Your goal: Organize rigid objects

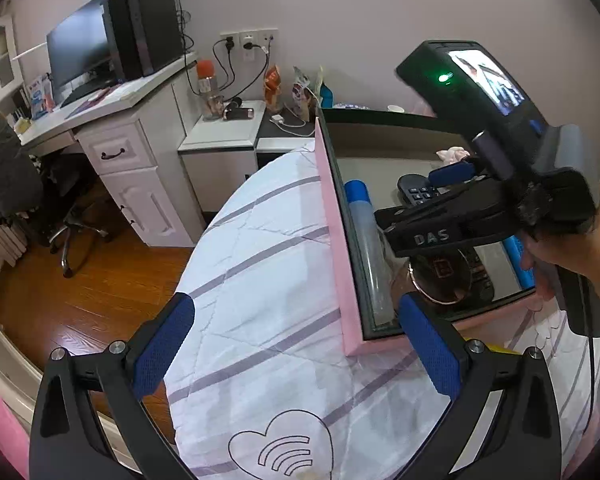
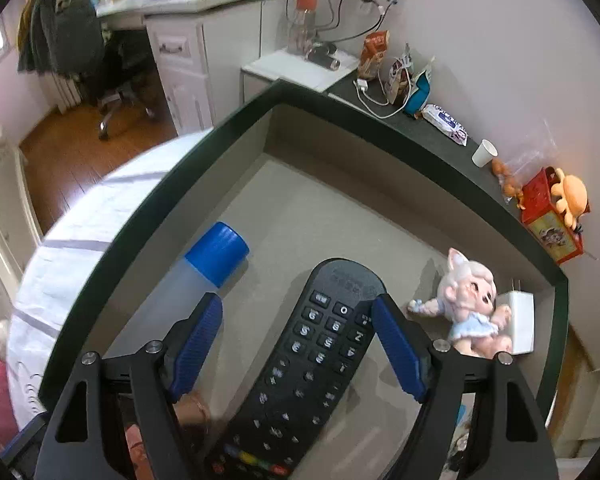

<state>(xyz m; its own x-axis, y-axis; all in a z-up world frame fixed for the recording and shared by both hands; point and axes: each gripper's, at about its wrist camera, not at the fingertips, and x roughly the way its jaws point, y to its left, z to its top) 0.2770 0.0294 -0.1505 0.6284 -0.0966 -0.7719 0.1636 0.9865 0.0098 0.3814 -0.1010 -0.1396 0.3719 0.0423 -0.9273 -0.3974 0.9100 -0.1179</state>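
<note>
Right wrist: black remote [image 2: 300,364] w/ grey number keys lies between spread, non-touching fingers [image 2: 198,344].

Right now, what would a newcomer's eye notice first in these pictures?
The black remote control lies in the open box, between the spread blue fingers of the right gripper. Beside it are a blue-capped bottle and a small doll.

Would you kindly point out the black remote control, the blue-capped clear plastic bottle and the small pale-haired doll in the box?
black remote control [image 2: 320,344]: right wrist view, on its number keys.
blue-capped clear plastic bottle [image 2: 217,253]: right wrist view, on its cap.
small pale-haired doll [image 2: 470,294]: right wrist view, on its head.
</note>
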